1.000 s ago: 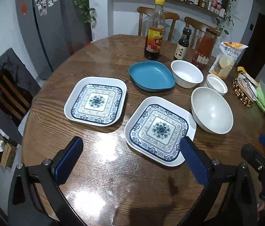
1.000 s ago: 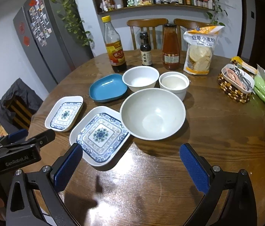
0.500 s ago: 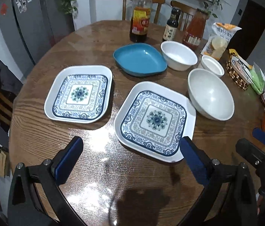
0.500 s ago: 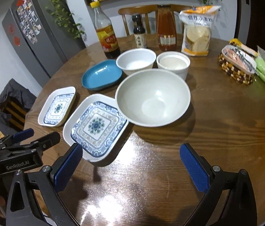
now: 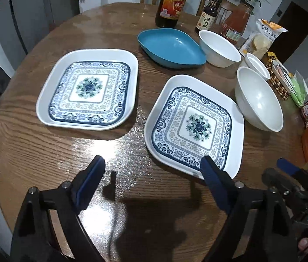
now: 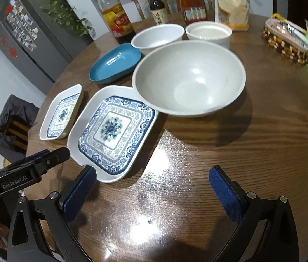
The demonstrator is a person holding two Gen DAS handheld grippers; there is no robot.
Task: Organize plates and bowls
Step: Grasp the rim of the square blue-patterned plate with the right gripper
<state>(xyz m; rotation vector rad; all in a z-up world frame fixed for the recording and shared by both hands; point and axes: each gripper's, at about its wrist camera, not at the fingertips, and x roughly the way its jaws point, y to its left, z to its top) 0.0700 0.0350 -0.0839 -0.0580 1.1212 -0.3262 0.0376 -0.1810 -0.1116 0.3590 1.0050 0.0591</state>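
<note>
Both hand-held grippers lower, plates nearer

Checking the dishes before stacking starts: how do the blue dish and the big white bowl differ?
The blue dish is shallow with a rounded-diamond outline; the big white bowl is deep and round. The dish sits clear of the patterned plate, while the bowl's rim overhangs that plate's corner. Both stand upright and empty on the table.

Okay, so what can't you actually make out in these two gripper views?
- Left view: big vinegar bottle has its top cut off by the frame edge.
- Left view: near corner of the nearer patterned plate is behind a finger.
- Right view: that plate's far corner is covered by the large white bowl.
- Both views: shelf jars are too small and cropped.
</note>
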